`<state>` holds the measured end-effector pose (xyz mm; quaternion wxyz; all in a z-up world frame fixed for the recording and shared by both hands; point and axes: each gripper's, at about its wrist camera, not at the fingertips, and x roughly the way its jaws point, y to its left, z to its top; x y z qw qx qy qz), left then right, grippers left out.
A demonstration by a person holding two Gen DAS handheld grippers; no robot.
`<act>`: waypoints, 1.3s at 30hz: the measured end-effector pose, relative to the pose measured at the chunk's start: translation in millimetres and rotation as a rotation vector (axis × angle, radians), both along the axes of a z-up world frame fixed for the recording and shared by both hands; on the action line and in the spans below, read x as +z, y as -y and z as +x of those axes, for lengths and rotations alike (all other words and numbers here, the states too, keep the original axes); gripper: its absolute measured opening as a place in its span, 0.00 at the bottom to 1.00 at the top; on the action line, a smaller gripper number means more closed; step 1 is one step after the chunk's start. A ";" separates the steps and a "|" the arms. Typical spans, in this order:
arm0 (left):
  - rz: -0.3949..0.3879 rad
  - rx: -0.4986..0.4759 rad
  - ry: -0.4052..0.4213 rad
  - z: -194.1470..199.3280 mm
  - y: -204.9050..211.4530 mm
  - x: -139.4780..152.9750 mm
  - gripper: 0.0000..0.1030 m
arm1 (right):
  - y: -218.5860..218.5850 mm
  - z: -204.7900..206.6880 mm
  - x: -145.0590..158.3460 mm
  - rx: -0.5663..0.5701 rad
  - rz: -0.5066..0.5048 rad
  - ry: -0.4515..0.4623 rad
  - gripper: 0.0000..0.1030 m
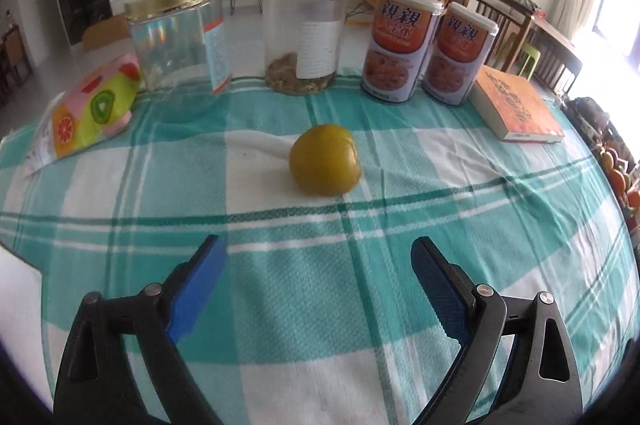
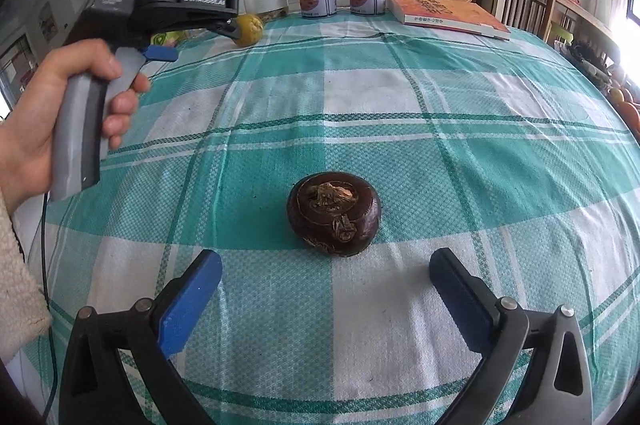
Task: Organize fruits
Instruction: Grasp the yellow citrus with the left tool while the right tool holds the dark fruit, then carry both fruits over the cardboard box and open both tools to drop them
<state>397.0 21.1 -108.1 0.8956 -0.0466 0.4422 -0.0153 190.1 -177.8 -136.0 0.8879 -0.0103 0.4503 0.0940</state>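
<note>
In the left wrist view a yellow-green round fruit (image 1: pixel 325 160) lies on the teal-and-white checked tablecloth (image 1: pixel 280 305). My left gripper (image 1: pixel 316 245) is open a short way in front of it, with nothing between its blue pads. In the right wrist view a dark brown, flattened round fruit (image 2: pixel 334 213) rests on the cloth just beyond the tips of my right gripper (image 2: pixel 326 257). That gripper is open and its pads stand clear of the fruit. The same view shows a hand (image 2: pixel 40 129) holding the left gripper (image 2: pixel 234 27) at the far left, its tip by the yellow fruit (image 2: pixel 249 29).
Along the table's far side stand a gold-lidded clear jar (image 1: pixel 180 37), a black-lidded jar (image 1: pixel 304 37), two orange cans (image 1: pixel 400 45) and an orange book (image 1: pixel 516 105). A fruit-print packet (image 1: pixel 92 109) lies at the left. Orange fruits (image 1: pixel 618 177) sit off the right edge.
</note>
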 end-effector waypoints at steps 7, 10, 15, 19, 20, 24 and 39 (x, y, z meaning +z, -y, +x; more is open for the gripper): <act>-0.058 0.065 -0.015 50.7 -1.2 -13.1 0.88 | -3.2 1.5 -1.4 0.005 -0.032 -0.005 1.00; -0.076 0.057 -0.023 45.5 -5.0 -18.3 0.48 | -3.0 1.8 -1.5 0.006 -0.032 -0.004 1.00; -0.070 0.035 0.000 3.0 -13.5 -3.5 0.48 | -3.1 1.7 -1.5 0.006 -0.033 -0.004 1.00; -0.111 0.026 -0.007 -45.3 -29.7 23.4 0.48 | -3.1 2.0 -1.5 0.006 -0.032 -0.004 1.00; -0.118 0.022 -0.012 -56.9 -32.8 32.2 0.48 | -3.2 2.0 -1.5 0.006 -0.032 -0.004 1.00; -0.124 -0.015 -0.011 -103.7 -37.8 72.2 0.48 | -1.2 1.3 -0.3 0.005 -0.013 -0.001 1.00; -0.257 -0.075 0.003 -310.4 -77.7 140.4 0.48 | 155.1 -17.8 10.7 -0.353 0.653 0.087 0.93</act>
